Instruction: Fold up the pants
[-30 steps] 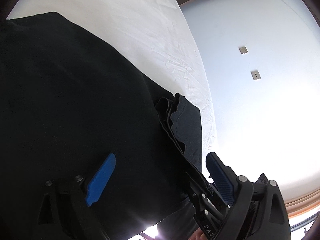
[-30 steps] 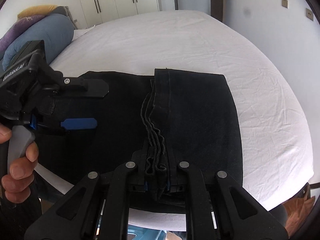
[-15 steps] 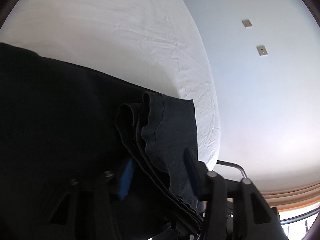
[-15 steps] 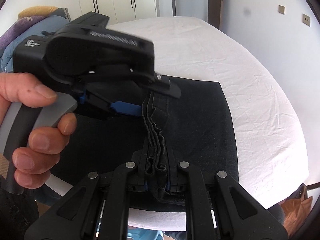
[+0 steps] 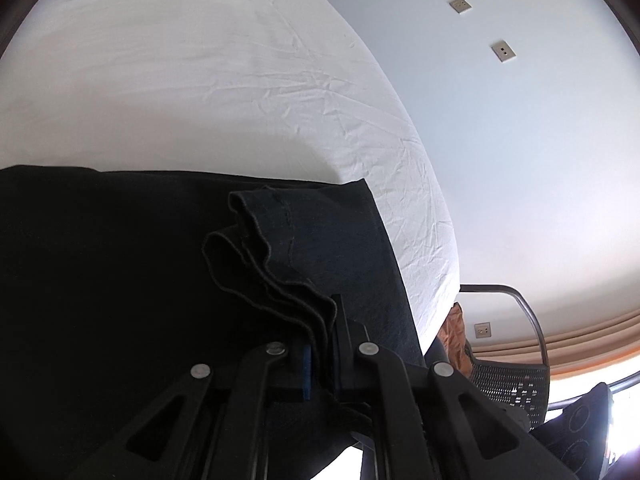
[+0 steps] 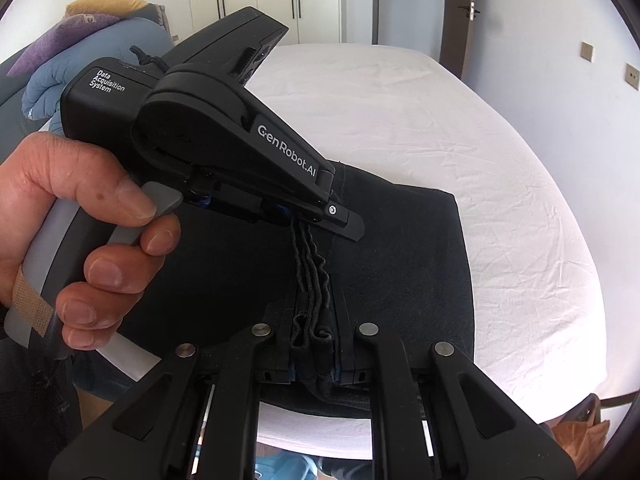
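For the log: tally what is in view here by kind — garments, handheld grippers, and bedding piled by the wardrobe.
Garments: 1, the dark pants on the bed.
Handheld grippers: 2, the left gripper and the right gripper, both shut on the pants' stacked edge.
Piled bedding: 3 (blue, purple, yellow).
Total: 6.

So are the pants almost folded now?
Partway. The dark pants already lie flat on the white bed, doubled into layers; their stacked hem edges show that. Right now the right claw and the left claw are both shut on those edges. What's left: probably carrying that end across for another fold, then letting go.
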